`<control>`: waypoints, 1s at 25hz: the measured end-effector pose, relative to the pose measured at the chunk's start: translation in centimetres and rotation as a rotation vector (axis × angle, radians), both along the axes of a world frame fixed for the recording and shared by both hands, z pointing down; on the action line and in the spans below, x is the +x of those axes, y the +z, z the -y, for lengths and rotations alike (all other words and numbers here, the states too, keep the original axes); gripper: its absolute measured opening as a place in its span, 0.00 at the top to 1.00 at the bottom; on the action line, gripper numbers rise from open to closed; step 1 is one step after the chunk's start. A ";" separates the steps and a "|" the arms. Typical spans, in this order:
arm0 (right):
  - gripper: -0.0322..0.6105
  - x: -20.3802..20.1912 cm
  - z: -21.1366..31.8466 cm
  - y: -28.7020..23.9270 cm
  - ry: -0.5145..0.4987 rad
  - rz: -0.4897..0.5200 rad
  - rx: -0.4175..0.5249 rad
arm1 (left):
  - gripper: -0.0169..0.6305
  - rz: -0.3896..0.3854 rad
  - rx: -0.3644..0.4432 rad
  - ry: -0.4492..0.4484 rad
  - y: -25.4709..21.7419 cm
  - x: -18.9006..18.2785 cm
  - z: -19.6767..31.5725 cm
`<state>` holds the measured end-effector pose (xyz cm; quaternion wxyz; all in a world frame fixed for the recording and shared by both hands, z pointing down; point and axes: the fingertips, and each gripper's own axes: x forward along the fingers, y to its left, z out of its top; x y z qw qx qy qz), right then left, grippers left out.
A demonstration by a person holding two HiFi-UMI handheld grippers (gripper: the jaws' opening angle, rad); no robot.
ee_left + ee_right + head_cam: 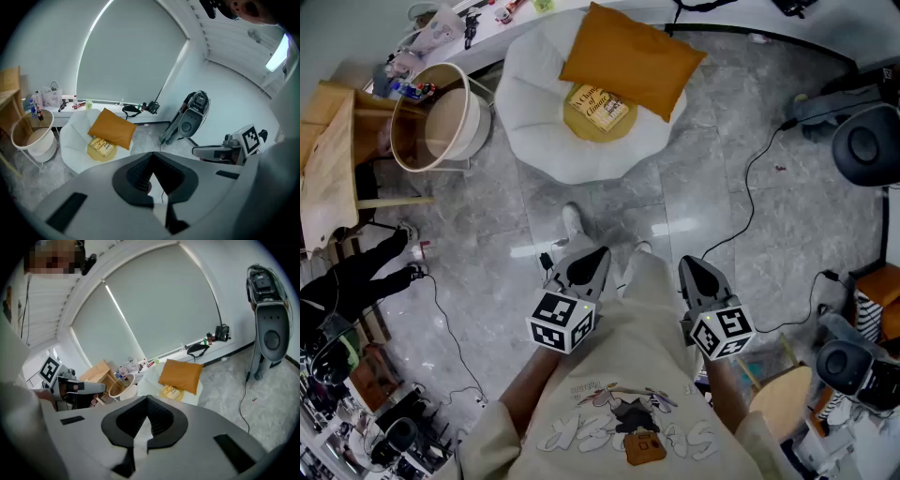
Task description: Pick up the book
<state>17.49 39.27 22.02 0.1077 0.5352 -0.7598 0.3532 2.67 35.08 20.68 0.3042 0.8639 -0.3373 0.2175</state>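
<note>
Standing on the grey stone floor point(703, 178), facing a white round chair point(539, 131) some way ahead. Holding the left gripper point(587, 264) low in front of the body, pointing it forward and down, jaws pressing tip to tip and clenching on nothing. Holding the right gripper point(699, 274) beside it but not touching it, tilting it the same way, jaws likewise meeting at the tips and gripping nothing. Carrying a marker cube on the back of each gripper.

Looking at the book point(598, 109) lying cover up on a round yellow pad point(581, 129) in the seat of the chair, well apart from both grippers and touching neither. Seeing an orange cushion point(630, 58) resting on the far side of the seat, just beside the book and covering part of the pad.

Taking in a white tub-shaped basket point(478, 127) standing left of the chair, next to pale wooden furniture point(328, 159). Noticing a low ledge point(492, 33) running along the wall behind the chair, bearing small bottles and bags too small to make out. Noticing a black cable point(748, 192) trailing over the floor right of the chair, toward a dark rounded machine point(862, 141) near the edge of the head view.
</note>
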 end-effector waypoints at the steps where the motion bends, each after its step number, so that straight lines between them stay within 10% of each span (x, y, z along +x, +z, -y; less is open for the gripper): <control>1: 0.91 -0.4 -1.2 0.1 0.005 0.006 -0.012 | 0.96 0.001 0.000 -0.001 -0.4 -0.3 -1.0; 25: 0.91 -16.5 -10.7 -2.7 0.091 0.056 0.005 | 0.96 -0.154 0.082 -0.053 -3.2 -15.8 -10.2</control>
